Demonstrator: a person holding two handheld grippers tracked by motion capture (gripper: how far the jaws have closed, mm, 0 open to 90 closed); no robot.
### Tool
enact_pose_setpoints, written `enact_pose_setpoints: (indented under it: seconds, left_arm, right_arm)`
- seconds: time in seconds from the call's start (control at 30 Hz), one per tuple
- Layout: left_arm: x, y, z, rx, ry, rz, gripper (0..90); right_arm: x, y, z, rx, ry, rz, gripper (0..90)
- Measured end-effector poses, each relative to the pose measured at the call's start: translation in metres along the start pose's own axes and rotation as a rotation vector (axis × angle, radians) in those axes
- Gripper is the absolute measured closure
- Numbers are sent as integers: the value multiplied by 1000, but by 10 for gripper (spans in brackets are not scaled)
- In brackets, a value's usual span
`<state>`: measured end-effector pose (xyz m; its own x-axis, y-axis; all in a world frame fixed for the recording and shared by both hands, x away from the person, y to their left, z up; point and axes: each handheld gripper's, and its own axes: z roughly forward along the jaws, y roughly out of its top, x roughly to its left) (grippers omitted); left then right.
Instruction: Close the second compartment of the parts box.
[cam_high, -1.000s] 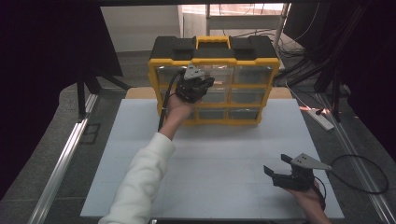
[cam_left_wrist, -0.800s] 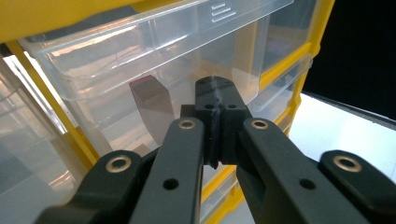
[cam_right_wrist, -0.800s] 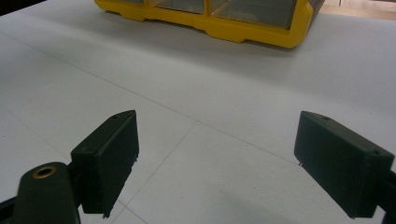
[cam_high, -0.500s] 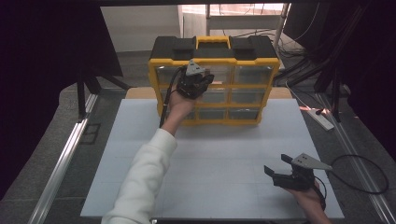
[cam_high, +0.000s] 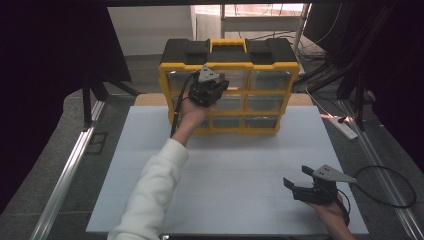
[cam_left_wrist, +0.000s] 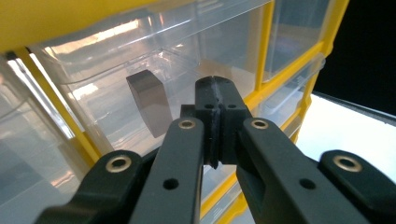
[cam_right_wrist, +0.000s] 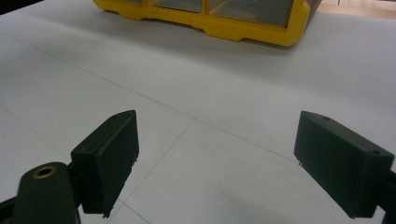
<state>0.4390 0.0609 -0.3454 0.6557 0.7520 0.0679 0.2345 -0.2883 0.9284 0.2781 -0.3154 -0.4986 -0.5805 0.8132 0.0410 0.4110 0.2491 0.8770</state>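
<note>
left gripper (cam_left_wrist: 215, 88): i keep jaws closed at drawer (cam_left_wrist: 154, 70) front
right gripper (cam_right_wrist: 217, 158): open, idle
tip: i pull straight, level

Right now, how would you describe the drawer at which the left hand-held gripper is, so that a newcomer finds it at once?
At the far edge of the white table stands a yellow organizer with a black top and clear drawers. The left hand-held gripper, its jaws shut, is at one clear drawer in the upper rows. Unlike the drawers beside it, which look empty, it holds a dark grey block.
</note>
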Motion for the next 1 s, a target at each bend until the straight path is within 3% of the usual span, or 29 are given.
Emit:
enact_pose_setpoints:
  seconds: [0.4, 0.57, 0.77, 1.0]
  left_arm:
    - [-8, -7, -30, -20, -36, 11, 892]
    - [-16, -14, -43, -23, -56, 34, 892]
    - [-26, -31, -58, -23, -79, 48, 892]
    - [-31, -60, -77, -24, -93, 20, 892]
  right_arm:
    - [0, 1, 2, -6, 9, -5, 144]
    - [2, 2, 2, -6, 11, -10, 144]
    - [2, 2, 3, -1, 8, -9, 144]
    - [4, 3, 4, 3, 9, -21, 144]
